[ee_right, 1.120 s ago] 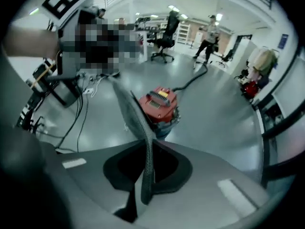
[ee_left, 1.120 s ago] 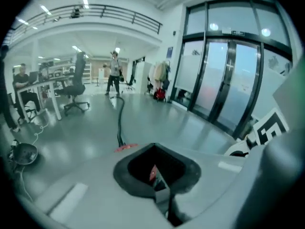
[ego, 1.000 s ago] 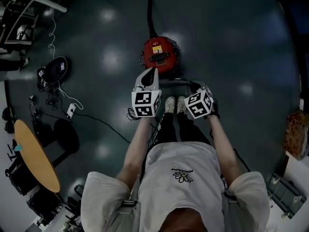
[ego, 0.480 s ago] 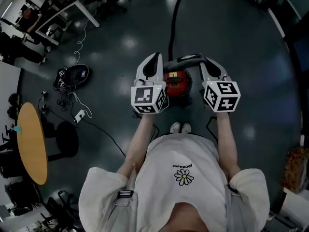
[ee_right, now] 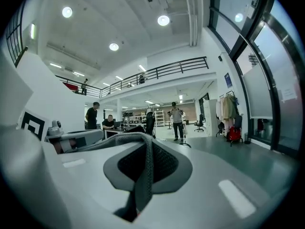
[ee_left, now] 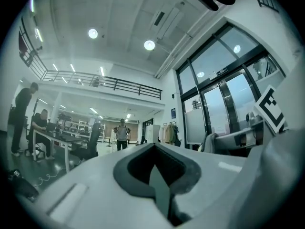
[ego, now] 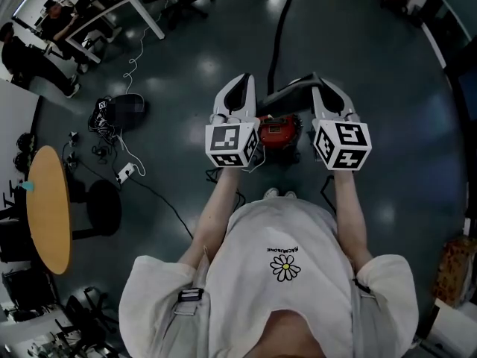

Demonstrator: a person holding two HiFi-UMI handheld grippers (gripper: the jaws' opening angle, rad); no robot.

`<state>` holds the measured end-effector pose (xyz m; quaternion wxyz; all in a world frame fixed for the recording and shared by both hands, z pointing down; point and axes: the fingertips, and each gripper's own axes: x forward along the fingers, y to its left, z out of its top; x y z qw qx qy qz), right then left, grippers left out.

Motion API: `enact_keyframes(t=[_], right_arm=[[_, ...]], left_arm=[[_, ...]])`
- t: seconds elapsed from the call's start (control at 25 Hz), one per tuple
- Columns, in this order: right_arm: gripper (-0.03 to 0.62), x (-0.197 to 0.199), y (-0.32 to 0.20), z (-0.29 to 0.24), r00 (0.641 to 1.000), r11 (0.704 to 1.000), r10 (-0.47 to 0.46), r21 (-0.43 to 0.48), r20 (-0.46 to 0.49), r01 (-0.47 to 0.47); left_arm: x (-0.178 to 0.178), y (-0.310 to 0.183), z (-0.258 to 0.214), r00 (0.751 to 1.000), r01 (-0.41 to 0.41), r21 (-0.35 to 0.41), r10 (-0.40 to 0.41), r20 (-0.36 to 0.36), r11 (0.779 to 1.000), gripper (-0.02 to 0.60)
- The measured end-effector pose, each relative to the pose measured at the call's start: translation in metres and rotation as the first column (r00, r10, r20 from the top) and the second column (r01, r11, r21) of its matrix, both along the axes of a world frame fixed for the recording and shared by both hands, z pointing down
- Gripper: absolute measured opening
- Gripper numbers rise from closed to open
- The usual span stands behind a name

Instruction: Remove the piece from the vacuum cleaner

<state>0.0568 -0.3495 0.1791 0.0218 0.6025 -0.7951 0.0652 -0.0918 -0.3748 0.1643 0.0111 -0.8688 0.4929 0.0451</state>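
The red vacuum cleaner (ego: 277, 131) stands on the dark floor just ahead of the person's shoes. Its black hose (ego: 277, 28) runs away toward the top of the head view. A dark tube piece (ego: 289, 89) lies across above the canister, between the two grippers. My left gripper (ego: 238, 80) is held up over the canister's left side, my right gripper (ego: 326, 85) over its right side. In the gripper views both left gripper (ee_left: 155, 149) and right gripper (ee_right: 145, 142) point out at the hall, jaws together with nothing seen between them.
A round wooden table (ego: 48, 207) and a black stool (ego: 104, 207) stand at the left. Cables and a power strip (ego: 123, 174) trail over the floor there. A desk (ego: 112, 17) with seated people is at the top left, and a box (ego: 456, 256) sits at the right edge.
Both grippers have risen from low beside the shoes to chest height and spread apart. The head view has tipped, so the vacuum cleaner now shows between the two grippers.
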Motion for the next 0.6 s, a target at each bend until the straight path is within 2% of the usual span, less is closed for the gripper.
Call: enact_keyframes(t=[0.16, 0.4, 0.6], right_arm=[[0.037, 0.013, 0.0, -0.002, 1.0, 1.0, 0.017, 0.017, 0.009, -0.017], [0.037, 0.014, 0.012, -0.009, 0.999, 0.998, 0.048, 0.047, 0.012, -0.049], [0.037, 0.017, 0.001, -0.021, 0.999, 0.997, 0.053, 0.058, 0.01, -0.054]], left_arm=[[0.015, -0.003, -0.002, 1.0, -0.018, 0.005, 0.018, -0.009, 1.0, 0.0], [0.016, 0.003, -0.011, 0.999, -0.039, 0.027, 0.04, -0.025, 0.999, 0.0], [0.019, -0.008, -0.023, 0.998, -0.046, 0.031, 0.047, -0.036, 0.998, 0.0]])
